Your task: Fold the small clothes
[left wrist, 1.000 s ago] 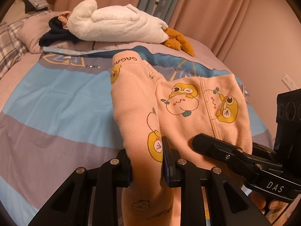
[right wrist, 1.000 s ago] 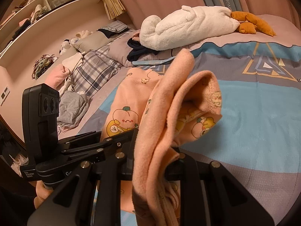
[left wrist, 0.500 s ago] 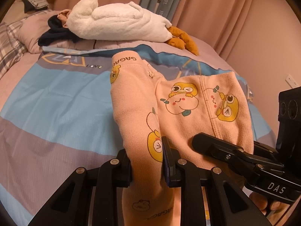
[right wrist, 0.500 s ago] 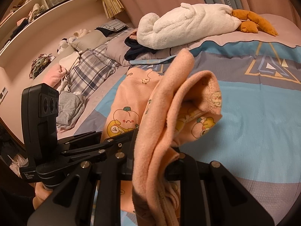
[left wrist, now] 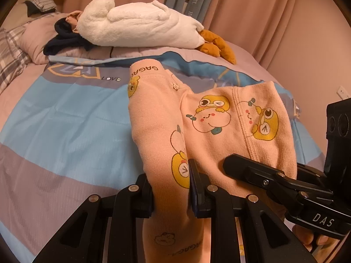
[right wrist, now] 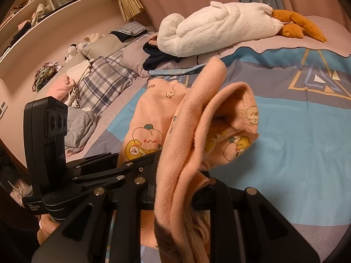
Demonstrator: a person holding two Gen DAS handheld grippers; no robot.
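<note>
Nearest us, our left hand-held gripper [left wrist: 171,188] is clenched on one leg of the peach cartoon-print pants [left wrist: 210,122]. Our right hand-held gripper [right wrist: 175,188] pinches a bunched fold of the same pants, lifted over the blue striped bedspread [left wrist: 65,118]. Farther back lies a white plush goose [left wrist: 136,28] by the pillows.

Warm dim light. My bed [left wrist: 65,118] had a blue-and-mauve cover; pink curtains [left wrist: 252,11] behind, open shelving [right wrist: 54,4] along 1 wall.
</note>
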